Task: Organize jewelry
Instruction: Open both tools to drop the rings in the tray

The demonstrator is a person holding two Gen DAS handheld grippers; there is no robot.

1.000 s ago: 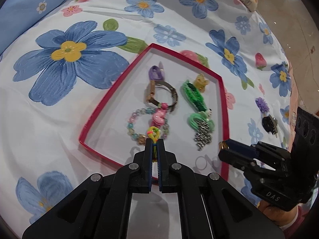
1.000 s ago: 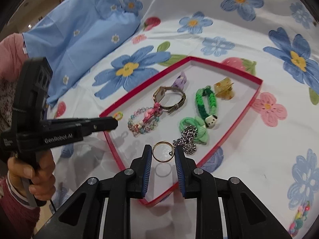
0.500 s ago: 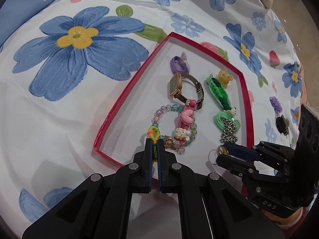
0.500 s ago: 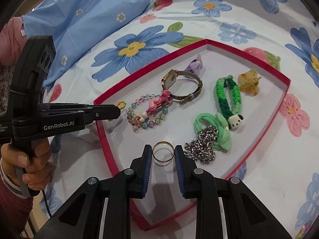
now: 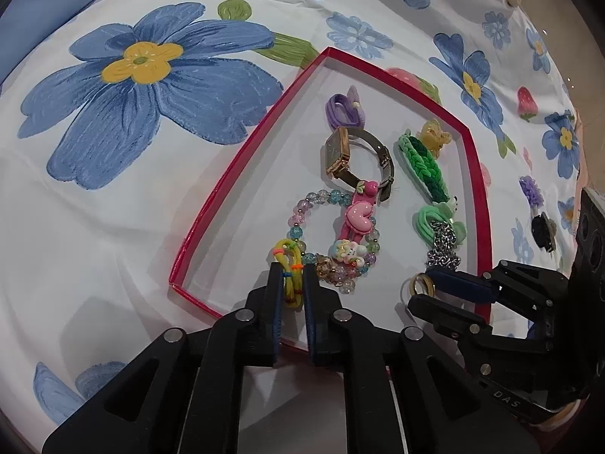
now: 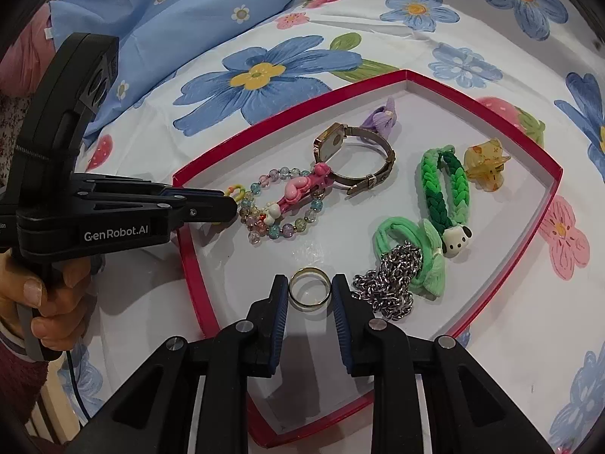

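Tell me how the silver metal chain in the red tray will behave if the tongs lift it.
The silver metal chain lies bunched in a heap, so it will probably hang limp and sag. Its links look solid, so likely heavy for its size. It overlaps the light green fabric hair tie, which may drag along.

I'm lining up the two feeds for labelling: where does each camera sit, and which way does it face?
Left wrist: sits behind the left claw, which grips a yellow hair tie; faces the red tray; the right claw enters at right.
Right wrist: sits behind the right claw, a gold ring between its fingers; faces the tray; the left claw and a hand show at left.
Shared: tray, watch, bead bracelet.
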